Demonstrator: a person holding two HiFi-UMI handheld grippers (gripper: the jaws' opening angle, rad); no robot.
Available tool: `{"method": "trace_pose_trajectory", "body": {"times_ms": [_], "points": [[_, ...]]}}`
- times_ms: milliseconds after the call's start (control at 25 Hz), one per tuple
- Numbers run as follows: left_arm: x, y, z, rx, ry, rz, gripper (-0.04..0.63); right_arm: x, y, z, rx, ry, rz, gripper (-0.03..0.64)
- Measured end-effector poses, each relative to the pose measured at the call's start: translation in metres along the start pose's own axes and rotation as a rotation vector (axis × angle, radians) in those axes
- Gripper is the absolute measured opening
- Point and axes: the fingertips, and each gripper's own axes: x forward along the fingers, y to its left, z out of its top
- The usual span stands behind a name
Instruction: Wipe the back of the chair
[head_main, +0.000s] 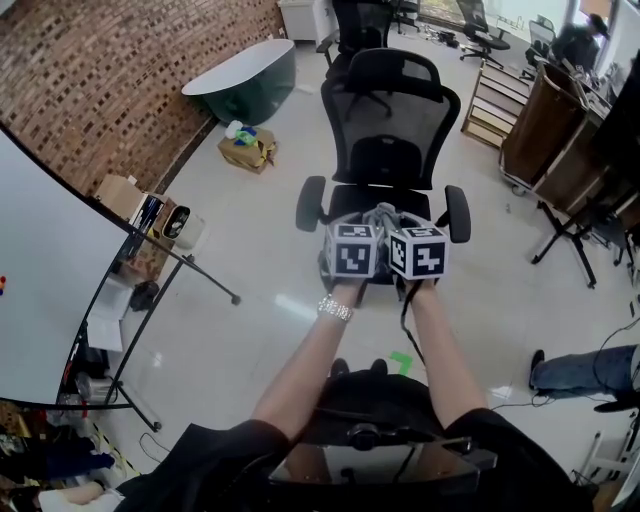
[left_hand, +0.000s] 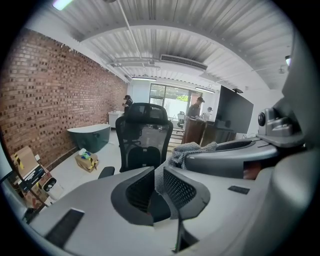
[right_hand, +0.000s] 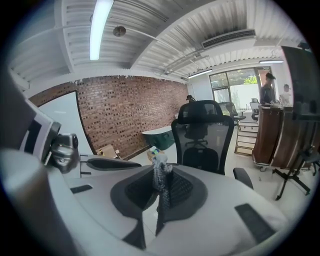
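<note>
Grey, loosely woven cloth (right_hand: 160, 167) is shared between the two tools. That looks like the reason they sit so close, side by side in front of the person: each pinches a part of it, so it can be carried forward as one pad.

The right gripper (right_hand: 161, 186) is clamped on the cloth. Its jaws are drawn in to the thickness of the weave, and a tuft stands up just past the tips. The left gripper (left_hand: 159, 176) has its jaws nearly together too, with a thin strip of the cloth caught in the narrow gap. The rest bunches to its right, lying over the body of the other tool. I judge both holds firm enough for wiping, though the left one seems to have only an edge.

The black mesh chair (head_main: 390, 110) stands straight ahead of both grippers, well apart from them, with nothing touching it. Its seat (head_main: 385, 160) points back toward the grippers, so the front face of the backrest lies beyond the jaws. Wiping looks not yet begun. As I read it, the next move calls for carrying the cloth forward and up to that backrest
</note>
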Motion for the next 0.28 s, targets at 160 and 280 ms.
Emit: {"method": "trace_pose_trajectory", "body": {"times_ms": [160,280], "points": [[-0.0076,0.002,0.0028,-0.002,-0.011,0.003,0.061,-0.0063,0.0074,0.003,-0.006,-0.009,0.012,0.044],[-0.0097,0.0007,-0.0037,-0.004,-0.003,-0.001,0.061,-0.0096,0.0088,-0.0023,-0.005,-0.006,0.018,0.044]]}}
